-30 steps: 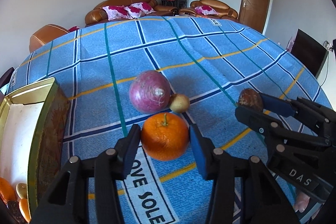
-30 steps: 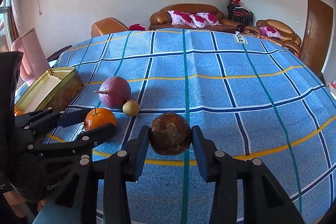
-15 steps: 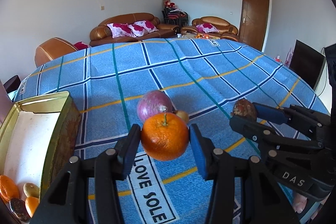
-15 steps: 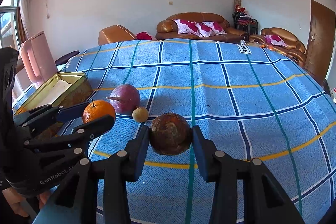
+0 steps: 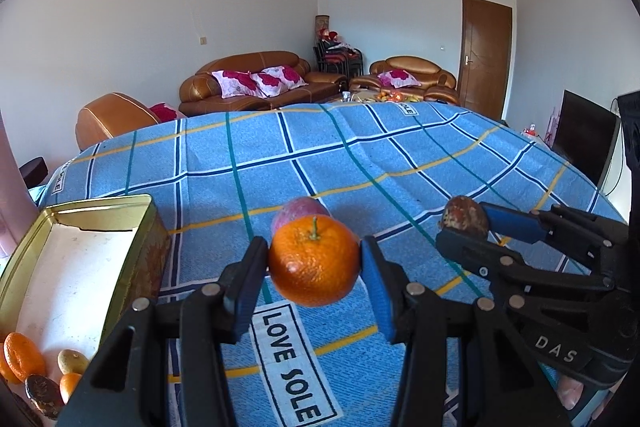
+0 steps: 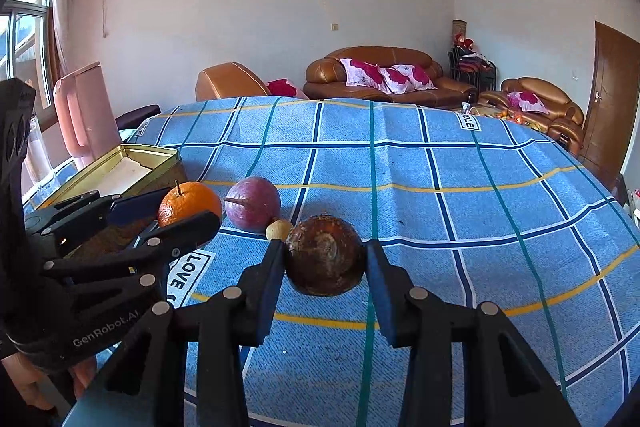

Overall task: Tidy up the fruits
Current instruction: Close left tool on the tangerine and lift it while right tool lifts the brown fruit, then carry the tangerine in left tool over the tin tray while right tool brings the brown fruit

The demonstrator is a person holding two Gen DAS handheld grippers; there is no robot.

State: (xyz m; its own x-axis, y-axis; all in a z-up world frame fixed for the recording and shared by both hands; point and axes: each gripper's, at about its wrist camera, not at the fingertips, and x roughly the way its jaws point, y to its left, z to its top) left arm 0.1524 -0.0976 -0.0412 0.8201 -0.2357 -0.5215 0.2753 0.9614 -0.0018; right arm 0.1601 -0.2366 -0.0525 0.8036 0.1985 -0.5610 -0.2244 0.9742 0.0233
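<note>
the left gripper (image 5: 314, 267) has its jaws clamped on an orange (image 5: 314, 261), one blue pad against each side, stem up. the orange hangs clear of the tabletop (image 5: 360, 155), which is covered with a blue checked cloth with a "love sole" label under the fruit. the right gripper (image 6: 325, 263) has its jaws clamped on a brown, rough-skinned round fruit (image 6: 325, 261), also lifted off the cloth. the two grippers sit side by side, near each other, each visible in the other's view.

on the cloth behind the held fruits rests a purple round fruit (image 6: 252, 203), and touching its right side is a small yellowish fruit (image 6: 279, 228). in the left wrist view the purple one is mostly hidden behind the orange.

a gold tin box (image 5: 132, 251) stands open on the left part of the tabletop. in its near corner lie two oranges, a small yellowish fruit and a brown one. its far part is bare white lining.
</note>
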